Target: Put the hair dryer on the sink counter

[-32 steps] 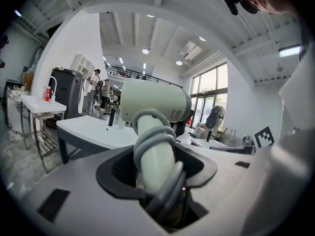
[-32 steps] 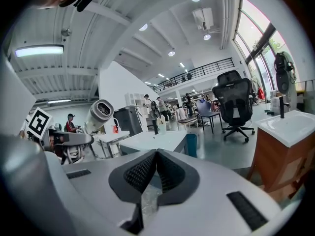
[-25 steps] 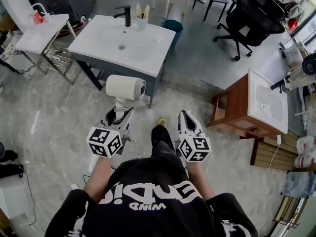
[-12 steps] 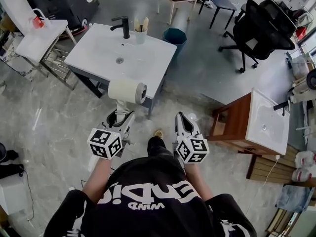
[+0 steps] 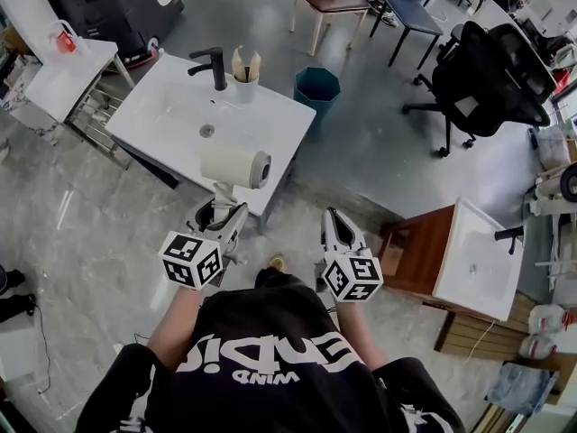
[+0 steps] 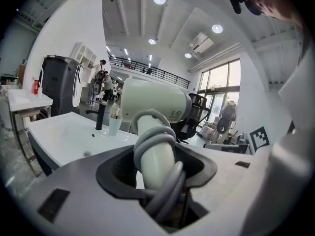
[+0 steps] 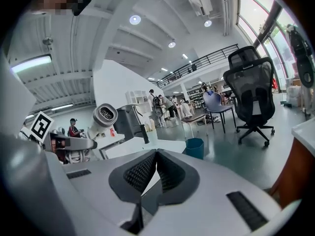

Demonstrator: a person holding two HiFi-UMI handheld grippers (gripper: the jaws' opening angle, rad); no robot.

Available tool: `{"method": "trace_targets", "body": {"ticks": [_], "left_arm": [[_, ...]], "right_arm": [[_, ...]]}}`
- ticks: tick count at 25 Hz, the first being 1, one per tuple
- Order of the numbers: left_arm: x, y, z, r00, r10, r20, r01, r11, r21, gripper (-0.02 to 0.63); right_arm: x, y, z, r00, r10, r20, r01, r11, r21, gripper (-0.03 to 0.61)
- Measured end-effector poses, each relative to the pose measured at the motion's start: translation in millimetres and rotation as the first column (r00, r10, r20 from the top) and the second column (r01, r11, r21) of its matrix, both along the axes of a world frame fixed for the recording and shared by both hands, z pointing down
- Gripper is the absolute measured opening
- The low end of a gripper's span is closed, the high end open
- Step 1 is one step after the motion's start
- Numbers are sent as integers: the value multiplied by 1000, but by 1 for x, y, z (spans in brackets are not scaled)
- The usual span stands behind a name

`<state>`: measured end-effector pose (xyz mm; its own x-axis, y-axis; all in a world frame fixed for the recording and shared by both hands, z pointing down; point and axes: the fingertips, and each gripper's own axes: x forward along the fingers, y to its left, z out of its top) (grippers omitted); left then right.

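Inside left gripper (image 6: 158,177), hair dryer (image 6: 153,103)

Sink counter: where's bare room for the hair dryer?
Bare: the sink counter rim right of the basin, toward the teal bin, and the near rim beside the hair dryer. Crowded: back edge, with faucet and cup.

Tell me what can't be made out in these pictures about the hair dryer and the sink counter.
- Lower end of the hair dryer handle: left gripper view, buried between the jaws of the left gripper and wrapped in its cord.
- Label on the dryer's body: left gripper view, print too small.
- Contents of the cup on the sink counter: head view, too small.
- Feet of the person: head view, mostly hidden by the torso.
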<state>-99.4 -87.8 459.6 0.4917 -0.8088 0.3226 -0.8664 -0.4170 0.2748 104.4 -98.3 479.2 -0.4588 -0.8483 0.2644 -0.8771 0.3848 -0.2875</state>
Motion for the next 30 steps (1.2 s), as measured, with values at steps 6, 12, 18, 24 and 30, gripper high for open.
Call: {"method": "trace_targets", "body": {"ticks": [6, 12, 18, 24, 30], "left_arm": [[8, -35, -3, 1000, -28, 13, 28, 1000, 13, 218], [5, -56, -3, 1000, -11, 23, 11, 1000, 1, 218], [-1, -80, -2, 999, 24, 42, -24, 1000, -2, 218], [-6, -103, 4, 997, 63, 51, -63, 998, -7, 218], [-9, -122, 20, 995, 83, 50, -81, 996, -33, 218]], "right_arm": [[9, -38, 0, 999, -35, -1, 35, 999, -2, 25], [5, -59, 8, 999, -33, 4, 33, 999, -24, 25], [8, -77, 4, 1000, 27, 10, -27, 999, -22, 25], [5, -96, -4, 997, 71, 21, -71, 997, 9, 25], [-2, -107, -6, 995, 93, 21, -94, 995, 15, 25]]}}
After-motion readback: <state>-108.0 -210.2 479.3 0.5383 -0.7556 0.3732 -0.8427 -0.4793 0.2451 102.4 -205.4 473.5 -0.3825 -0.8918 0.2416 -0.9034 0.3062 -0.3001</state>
